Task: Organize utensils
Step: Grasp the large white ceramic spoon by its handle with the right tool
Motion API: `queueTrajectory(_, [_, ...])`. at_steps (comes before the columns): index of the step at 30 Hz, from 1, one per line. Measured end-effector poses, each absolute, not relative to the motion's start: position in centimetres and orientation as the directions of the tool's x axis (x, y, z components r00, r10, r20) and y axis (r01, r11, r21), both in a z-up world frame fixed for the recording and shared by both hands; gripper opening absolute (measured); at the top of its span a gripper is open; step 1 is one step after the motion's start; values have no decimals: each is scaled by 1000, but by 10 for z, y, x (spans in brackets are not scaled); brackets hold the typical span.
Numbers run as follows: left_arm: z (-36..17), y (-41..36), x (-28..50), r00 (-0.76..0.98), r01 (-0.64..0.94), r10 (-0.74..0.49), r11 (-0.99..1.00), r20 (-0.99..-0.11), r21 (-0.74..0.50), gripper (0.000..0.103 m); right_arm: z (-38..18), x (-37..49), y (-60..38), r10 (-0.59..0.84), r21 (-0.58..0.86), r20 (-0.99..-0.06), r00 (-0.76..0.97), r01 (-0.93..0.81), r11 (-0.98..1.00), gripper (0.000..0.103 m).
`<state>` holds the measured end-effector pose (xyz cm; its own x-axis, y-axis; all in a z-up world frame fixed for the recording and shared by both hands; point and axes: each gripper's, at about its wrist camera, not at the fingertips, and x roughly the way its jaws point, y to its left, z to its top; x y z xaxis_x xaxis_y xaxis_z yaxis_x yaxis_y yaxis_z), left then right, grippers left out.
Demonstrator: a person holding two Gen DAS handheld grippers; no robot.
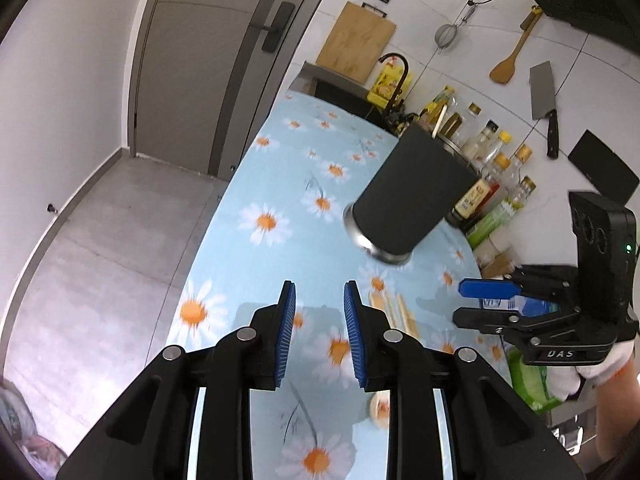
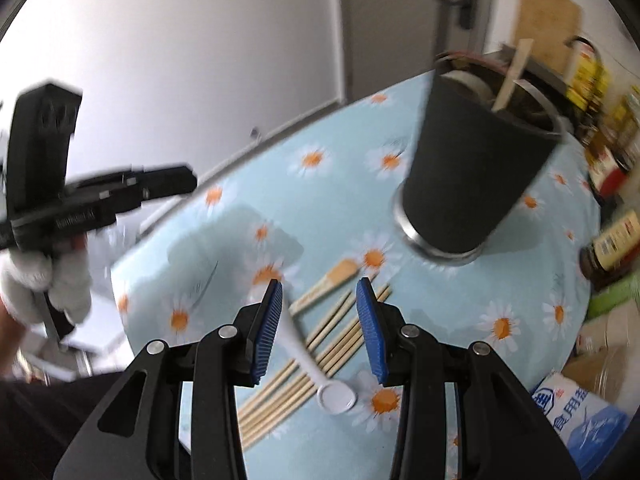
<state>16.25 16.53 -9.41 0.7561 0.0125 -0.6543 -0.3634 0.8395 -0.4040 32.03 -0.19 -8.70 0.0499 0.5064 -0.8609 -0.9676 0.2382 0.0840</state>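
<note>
A dark tapered utensil holder point(image 1: 412, 192) point(image 2: 480, 168) stands on the daisy-print tablecloth point(image 1: 280, 184) point(image 2: 320, 184), with one wooden utensil point(image 2: 514, 76) in it. Several bamboo chopsticks point(image 2: 332, 344), a white plastic spoon point(image 2: 308, 356) and a flat wooden spoon point(image 2: 332, 278) lie on the cloth in front of it. My right gripper point(image 2: 320, 290) point(image 1: 480, 300) hovers over this pile, open, with nothing pressed between its pads. My left gripper point(image 1: 320, 292) point(image 2: 168, 184) is open and empty above bare cloth, left of the chopsticks point(image 1: 400, 312).
Oil and sauce bottles point(image 1: 492, 176) line the wall side of the table. A sink with a dark faucet point(image 1: 396, 76), a cutting board point(image 1: 356, 40), a cleaver point(image 1: 544, 100) and a hanging wooden spatula point(image 1: 510, 60) are behind. A salt bag point(image 2: 580, 412) lies at the right. The table edge drops to the floor point(image 1: 100, 260).
</note>
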Motion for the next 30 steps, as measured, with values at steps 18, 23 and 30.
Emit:
queueTrajectory(18, [-142, 151, 132, 763, -327, -112, 783, -637, -529, 32, -153, 286, 38, 156, -59, -986, 52, -997, -44, 39])
queueTrajectory(23, [-146, 155, 131, 774, -310, -127, 778, -620, -547, 32, -163, 289, 55, 71, -52, -996, 46, -995, -86, 38])
queueTrajectory(30, [-152, 159, 123, 774, -308, -144, 764, -617, -566, 32, -170, 298, 82, -8, -26, -1000, 27, -990, -142, 33])
